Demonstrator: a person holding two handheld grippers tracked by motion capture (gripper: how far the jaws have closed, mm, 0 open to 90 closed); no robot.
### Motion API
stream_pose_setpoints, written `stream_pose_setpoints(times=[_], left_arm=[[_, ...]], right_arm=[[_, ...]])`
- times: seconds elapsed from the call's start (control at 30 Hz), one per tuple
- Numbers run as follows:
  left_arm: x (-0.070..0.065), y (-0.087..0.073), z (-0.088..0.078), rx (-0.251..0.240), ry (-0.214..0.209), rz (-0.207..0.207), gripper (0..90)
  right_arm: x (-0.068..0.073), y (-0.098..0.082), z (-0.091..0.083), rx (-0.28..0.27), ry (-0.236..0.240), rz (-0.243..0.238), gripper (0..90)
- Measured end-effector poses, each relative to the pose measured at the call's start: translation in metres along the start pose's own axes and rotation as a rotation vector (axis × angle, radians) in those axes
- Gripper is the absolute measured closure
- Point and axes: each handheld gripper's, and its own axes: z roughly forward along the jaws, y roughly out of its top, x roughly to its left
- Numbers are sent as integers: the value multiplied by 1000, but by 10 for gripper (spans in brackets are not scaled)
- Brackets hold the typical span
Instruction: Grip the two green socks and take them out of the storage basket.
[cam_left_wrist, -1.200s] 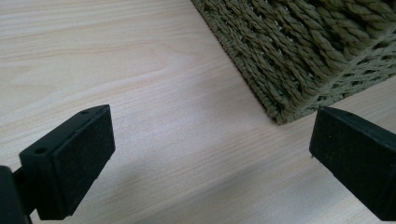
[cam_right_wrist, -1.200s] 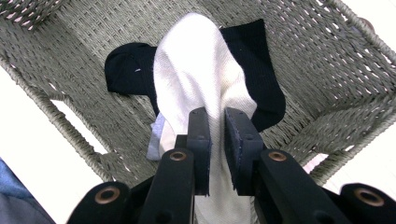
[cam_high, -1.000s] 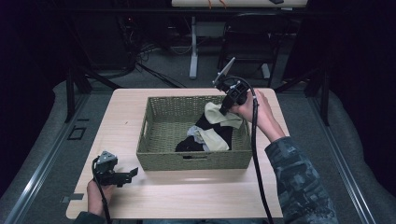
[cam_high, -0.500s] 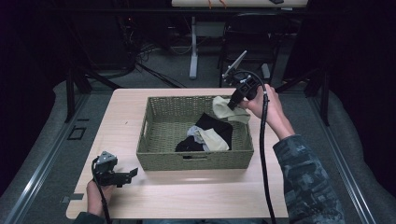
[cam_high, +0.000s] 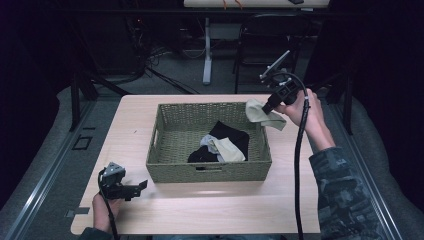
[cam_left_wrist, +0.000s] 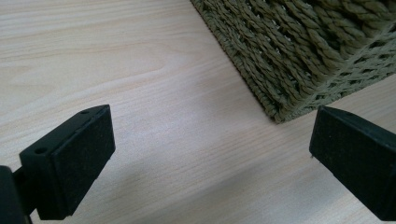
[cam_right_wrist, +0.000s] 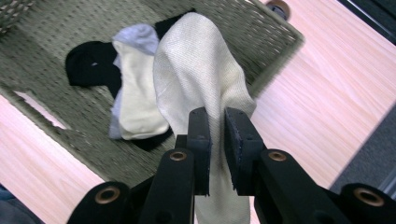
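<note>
My right gripper (cam_high: 267, 109) is shut on a cream sock (cam_high: 262, 114) and holds it in the air over the far right corner of the woven basket (cam_high: 170, 152). In the right gripper view the cream sock (cam_right_wrist: 201, 79) hangs from between the pads (cam_right_wrist: 200, 140) of my right gripper (cam_right_wrist: 217, 122). Inside the basket lie a black sock (cam_high: 227, 135), a pale yellow sock (cam_high: 230, 150) and a grey one (cam_high: 207, 141). My left gripper (cam_high: 142, 186) rests low on the table near its front left corner, open with nothing between its fingers (cam_left_wrist: 74, 158).
The basket's near corner (cam_left_wrist: 299, 70) lies just ahead of my left gripper. Bare wooden tabletop (cam_high: 210, 210) surrounds the basket. Beyond the table stand a chair (cam_high: 260, 50) and table legs (cam_high: 206, 50) on a dark floor.
My right gripper has lifted the cream sock out of the basket and carried it up and to the right, past the basket's far right corner. The left gripper has stayed put.
</note>
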Motion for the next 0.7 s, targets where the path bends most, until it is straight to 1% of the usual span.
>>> stream_pose_setpoints(times=[0.07, 0.1, 0.13, 0.27, 0.37, 0.47, 0.57, 0.67, 0.7], left_arm=[[0, 0, 0, -1, -1, 0, 4], [0, 0, 0, 0, 0, 0, 4], [0, 0, 0, 0, 0, 2, 4], [0, 0, 1, 0, 0, -2, 4], [-1, 0, 1, -1, 2, -1, 4], [-1, 0, 2, 0, 3, -1, 4], [0, 0, 1, 4, 3, 0, 4], [0, 0, 1, 4, 4, 0, 5], [0, 0, 1, 4, 4, 0, 5]], right_arm=[[-8, -5, -3, 6, -5, 16, 808], [-11, -8, -3, -2, -11, 28, 809], [-15, -11, -5, 7, -12, 34, 808], [-29, -24, -4, 6, -22, 72, 809], [-35, -31, -3, 10, -28, 88, 809], [-40, -38, -1, 1, -30, 111, 809], [-47, -45, -1, 1, -42, 129, 809], [-55, -56, 4, 15, -70, 153, 809], [-55, -56, 4, 15, -70, 153, 809]])
